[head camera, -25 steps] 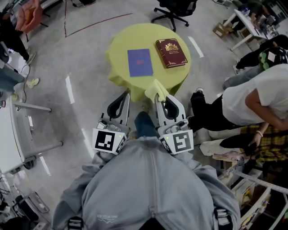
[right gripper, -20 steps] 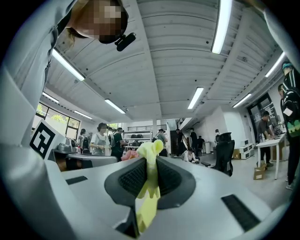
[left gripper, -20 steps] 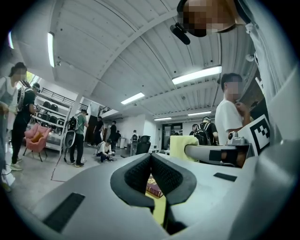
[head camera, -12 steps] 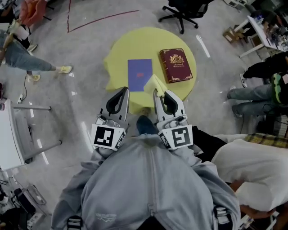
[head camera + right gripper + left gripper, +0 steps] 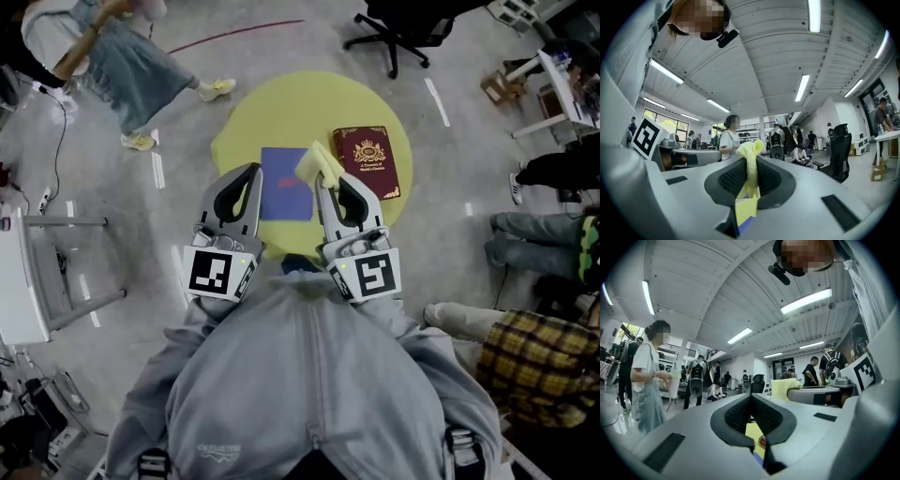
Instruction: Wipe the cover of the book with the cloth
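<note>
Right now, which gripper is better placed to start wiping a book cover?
Right. The right gripper is shut on the yellow cloth, close to the blue book and the red book. The left gripper holds nothing, jaws together.

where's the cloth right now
The yellow cloth is clamped in the right claw, held over the round table between the blue book and the red book in the head view.

The far half of the yellow table point(image 5: 291, 108) lies bare and open to reach. On the near half the blue book point(image 5: 284, 183) and the red book point(image 5: 373, 161) lie side by side, with a narrow strip between them. An office chair point(image 5: 403, 33) stands beyond the far edge, and a standing person point(image 5: 131, 66) is off the table's far left.
</note>
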### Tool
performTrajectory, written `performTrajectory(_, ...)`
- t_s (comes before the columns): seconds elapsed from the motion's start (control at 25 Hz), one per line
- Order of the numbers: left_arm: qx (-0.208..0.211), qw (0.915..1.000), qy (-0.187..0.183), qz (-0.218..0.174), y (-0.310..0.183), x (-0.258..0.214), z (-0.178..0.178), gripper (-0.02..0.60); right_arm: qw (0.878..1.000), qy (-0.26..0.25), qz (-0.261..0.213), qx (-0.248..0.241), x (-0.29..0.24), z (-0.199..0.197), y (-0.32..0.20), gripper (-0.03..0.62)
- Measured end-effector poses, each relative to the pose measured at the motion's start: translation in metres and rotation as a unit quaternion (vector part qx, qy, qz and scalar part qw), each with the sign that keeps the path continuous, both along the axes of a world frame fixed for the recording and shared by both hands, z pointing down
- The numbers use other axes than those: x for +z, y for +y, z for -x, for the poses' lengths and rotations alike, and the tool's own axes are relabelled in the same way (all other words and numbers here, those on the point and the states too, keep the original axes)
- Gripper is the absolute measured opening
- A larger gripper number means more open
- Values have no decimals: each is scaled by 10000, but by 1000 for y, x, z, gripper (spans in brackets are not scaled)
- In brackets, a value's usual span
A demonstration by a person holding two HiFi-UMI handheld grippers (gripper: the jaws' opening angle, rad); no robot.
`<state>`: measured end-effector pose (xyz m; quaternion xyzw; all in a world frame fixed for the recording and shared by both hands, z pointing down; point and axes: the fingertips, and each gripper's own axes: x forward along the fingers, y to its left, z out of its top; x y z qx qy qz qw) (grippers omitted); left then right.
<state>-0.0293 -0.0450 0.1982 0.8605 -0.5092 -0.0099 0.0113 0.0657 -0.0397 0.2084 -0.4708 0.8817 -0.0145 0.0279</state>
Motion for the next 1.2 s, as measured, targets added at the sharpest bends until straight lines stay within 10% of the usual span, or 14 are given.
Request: performTrajectory(1.2, 587, 9947, -28, 838, -82, 97, 33, 18, 9934, 349, 944, -543, 97, 58, -112, 57)
